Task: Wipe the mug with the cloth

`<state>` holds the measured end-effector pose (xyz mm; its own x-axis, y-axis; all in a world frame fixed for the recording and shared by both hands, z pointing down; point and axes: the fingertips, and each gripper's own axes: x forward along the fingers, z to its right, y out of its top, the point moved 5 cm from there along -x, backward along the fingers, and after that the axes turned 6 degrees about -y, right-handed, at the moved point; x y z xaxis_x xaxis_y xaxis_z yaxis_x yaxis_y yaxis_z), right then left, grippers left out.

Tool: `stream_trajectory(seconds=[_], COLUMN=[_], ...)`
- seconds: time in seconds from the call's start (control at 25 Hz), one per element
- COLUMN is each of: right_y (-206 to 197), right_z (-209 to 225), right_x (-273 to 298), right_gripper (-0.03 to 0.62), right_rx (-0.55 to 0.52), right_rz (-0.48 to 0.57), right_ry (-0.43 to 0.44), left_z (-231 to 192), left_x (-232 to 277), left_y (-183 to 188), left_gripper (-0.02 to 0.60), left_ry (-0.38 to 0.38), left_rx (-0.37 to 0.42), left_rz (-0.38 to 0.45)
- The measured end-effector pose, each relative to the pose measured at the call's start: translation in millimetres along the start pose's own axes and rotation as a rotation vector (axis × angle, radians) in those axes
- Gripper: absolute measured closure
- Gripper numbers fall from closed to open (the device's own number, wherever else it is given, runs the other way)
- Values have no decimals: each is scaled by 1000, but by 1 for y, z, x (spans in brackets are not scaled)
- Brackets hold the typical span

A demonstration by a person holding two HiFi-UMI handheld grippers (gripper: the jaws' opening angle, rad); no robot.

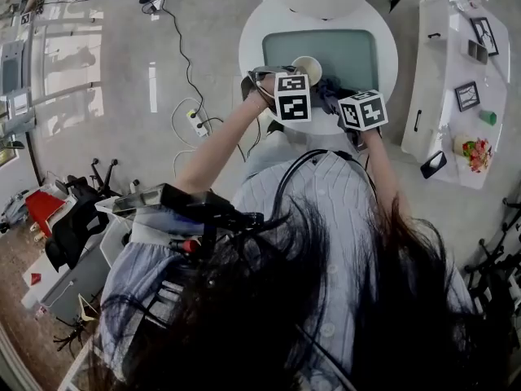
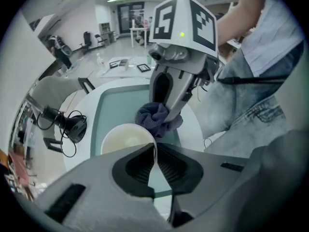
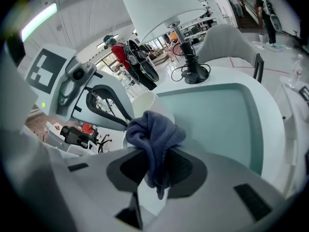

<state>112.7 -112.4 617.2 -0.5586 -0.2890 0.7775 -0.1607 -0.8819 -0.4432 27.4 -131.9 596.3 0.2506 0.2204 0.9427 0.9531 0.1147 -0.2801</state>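
Note:
A cream mug (image 2: 126,138) (image 1: 307,68) (image 3: 146,105) is held over the round white table (image 1: 383,39). My left gripper (image 2: 155,153) (image 1: 281,88) is shut on the mug's thin rim. A dark blue cloth (image 3: 155,138) (image 2: 157,120) (image 1: 329,94) is bunched in my right gripper (image 3: 157,166) (image 1: 346,108), which is shut on it. The cloth presses against the mug's outer wall on the side facing the right gripper.
A teal glass panel (image 1: 350,55) covers the table's middle. A headset with a cable (image 2: 72,127) (image 3: 190,71) lies at the table's far side. A white lamp shade (image 3: 159,4) stands above. A white side table (image 1: 456,80) with small items is to the right. Cables (image 1: 191,116) lie on the floor.

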Motion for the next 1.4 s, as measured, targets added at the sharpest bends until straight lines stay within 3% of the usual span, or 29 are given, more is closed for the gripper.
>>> stream_trajectory(seconds=[0.32,0.64,0.76,0.84,0.92,1.12,1.4], right_y=[7,10,10,10,10,9,8], right_z=[2,9,11,11,10,11,12], right_x=[2,0,0,0,0,1,0], right_gripper=[499,499,499,499,499,499,499], right_rx=[-34,-42,-33,-32,-31,-13,0], right_rz=[-6,-7,-3,-3,-2,3,14], right_ry=[-9,-39,-38,-42,-47,-41,-41], left_z=[-1,0,-1,-2,-3,-10,-8], left_x=[0,0,1,1,1,-4,-30], left_y=[-10,-16,-16,-16,-17,-20,-5], left_gripper=[546,545,545,545,545,543,514], left_ry=[-38,-36,-37,-33,-21,2,-21], left_rx=[357,686,792,817,771,492,-33], left_rz=[-192,-295,-334,-342,-323,-198,137])
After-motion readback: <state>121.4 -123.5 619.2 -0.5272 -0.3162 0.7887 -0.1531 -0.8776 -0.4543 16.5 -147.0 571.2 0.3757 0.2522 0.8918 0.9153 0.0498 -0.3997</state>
